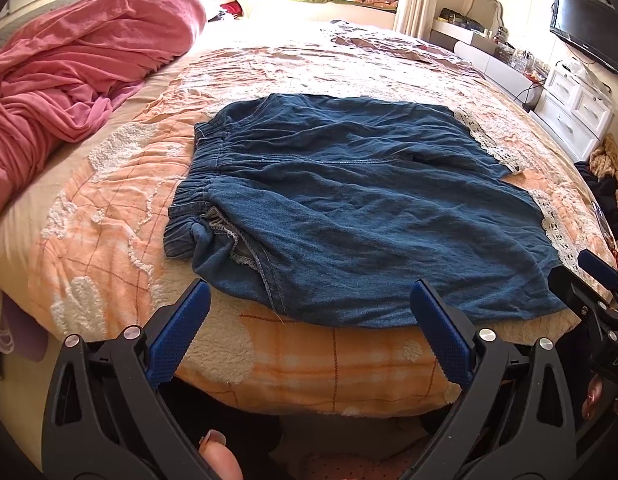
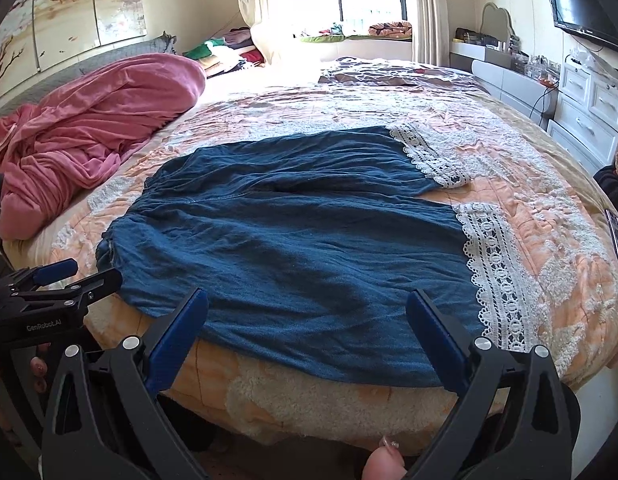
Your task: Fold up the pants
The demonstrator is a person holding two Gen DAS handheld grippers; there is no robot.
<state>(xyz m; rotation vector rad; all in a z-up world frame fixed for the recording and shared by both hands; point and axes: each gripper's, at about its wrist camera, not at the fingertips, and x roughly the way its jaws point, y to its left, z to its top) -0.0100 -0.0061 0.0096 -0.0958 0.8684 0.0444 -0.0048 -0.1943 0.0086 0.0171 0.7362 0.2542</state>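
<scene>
My left tool [image 1: 309,300] is spread wide — its two blue ribbed pads stand well apart and hold nothing, hovering just over the near edge of the bed. My right tool [image 2: 307,308] is just as wide, also empty, its pads apart above the near hem of the cloth without gripping it.

The dark blue denim-like pants with white lace trim at the leg ends [image 1: 349,208] lie spread flat on the orange-and-cream quilted bed cover [image 1: 109,208], near the front edge of the bed. The elastic waistband [image 1: 197,184] points to my left, and the two lace-edged leg ends [image 2: 497,272] point to my right. The legs lie side by side, the nearer one reaching almost to the bed's edge. At the near waist corner the fabric is turned over, showing stitched inner seams.

In the left wrist view my right tool shows at the right margin, beside the near leg end; in the right wrist view my left tool appears at the left margin, near the waist.

A crumpled pink blanket [image 2: 93,120] is heaped on the bed's left side, well apart from the pants.
</scene>
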